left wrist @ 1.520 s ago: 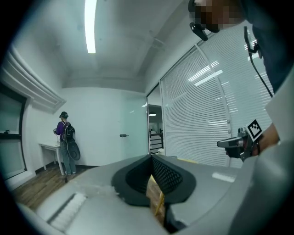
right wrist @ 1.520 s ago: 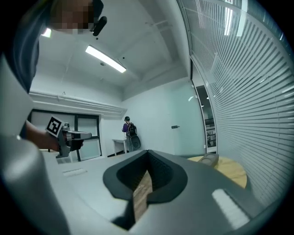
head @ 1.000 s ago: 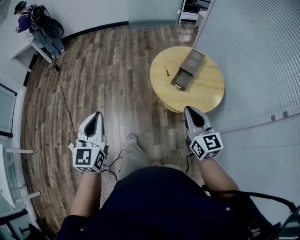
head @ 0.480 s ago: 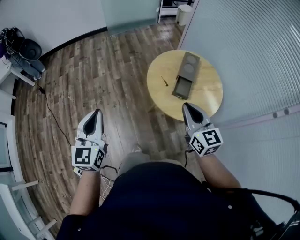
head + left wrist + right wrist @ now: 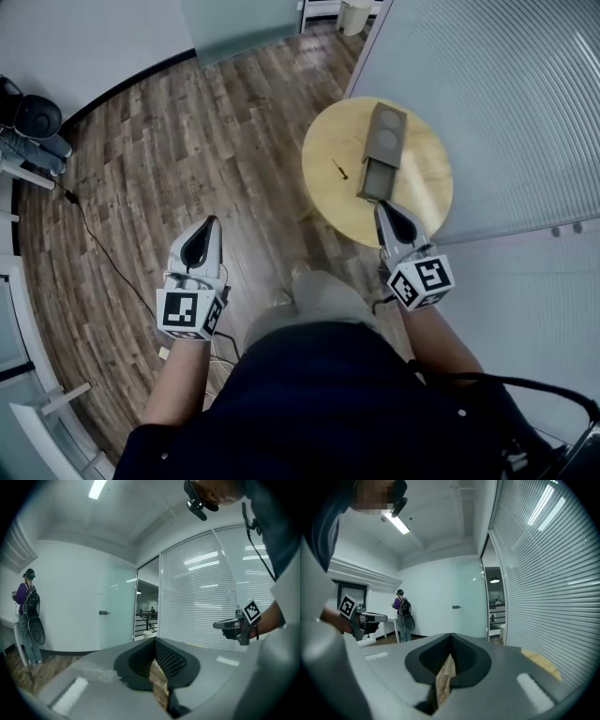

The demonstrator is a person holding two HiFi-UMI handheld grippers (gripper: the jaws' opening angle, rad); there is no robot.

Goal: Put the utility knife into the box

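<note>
The utility knife (image 5: 339,170) lies on the round counter (image 5: 417,192), just left of the box (image 5: 382,153) and apart from it. The box's tray looks slid out at its near end. Over the last second the counter has drawn close. The right hand-held gripper (image 5: 383,213) now reaches its near edge, just short of the box, so the approach looks nearly done and the pick-up not begun. The left hand-held gripper (image 5: 207,229) hangs over the floor (image 5: 187,141), well left of the counter. Both point forward, roughly level, jaws closed on nothing.
</note>
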